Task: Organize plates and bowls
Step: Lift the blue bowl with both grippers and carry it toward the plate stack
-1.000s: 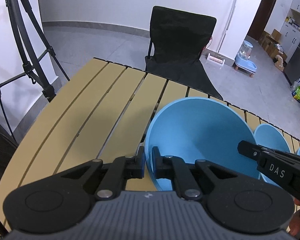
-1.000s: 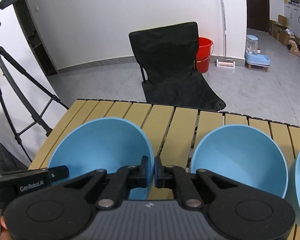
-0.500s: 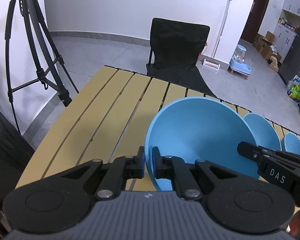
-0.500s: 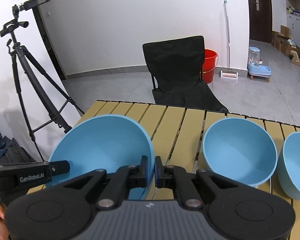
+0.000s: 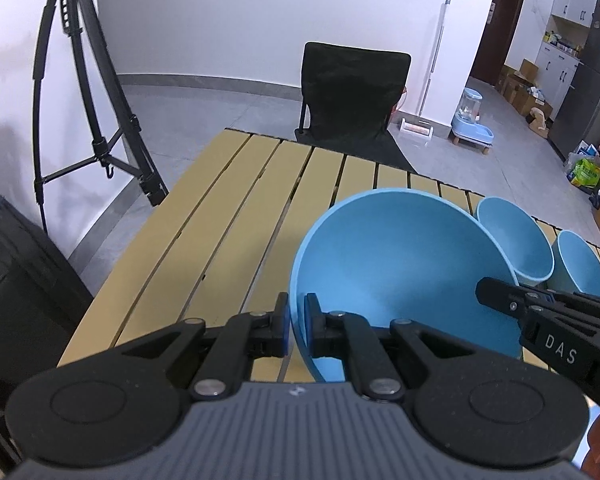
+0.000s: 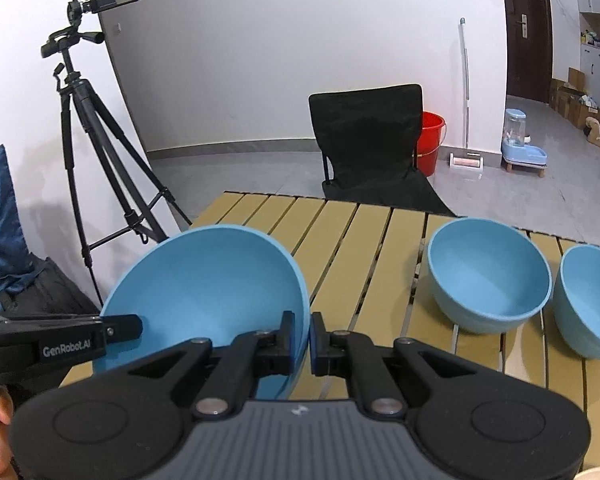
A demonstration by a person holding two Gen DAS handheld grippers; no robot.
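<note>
A large blue bowl [image 5: 404, 268] [image 6: 208, 284] hangs tilted above the slatted wooden table [image 5: 236, 216], held by both grippers. My left gripper [image 5: 296, 326] is shut on its left rim. My right gripper [image 6: 301, 340] is shut on the opposite rim and also shows as a black arm [image 5: 548, 320] in the left wrist view. Two smaller blue bowls stand upright on the table to the right: a medium bowl [image 6: 488, 272] [image 5: 514, 240] and a second bowl [image 6: 590, 304] [image 5: 580, 264] beside it, partly cut off.
A black folding chair [image 6: 372, 140] stands past the table's far edge. A tripod [image 6: 92, 128] and a dark bag [image 5: 16, 280] sit off the left edge. A red bucket [image 6: 430, 142] and pet feeder [image 6: 522, 146] are on the floor behind.
Both grippers have carried the large bowl up and back toward the near left, away from the two smaller bowls. More of the table and tripod now shows. Both grips stay the same.
</note>
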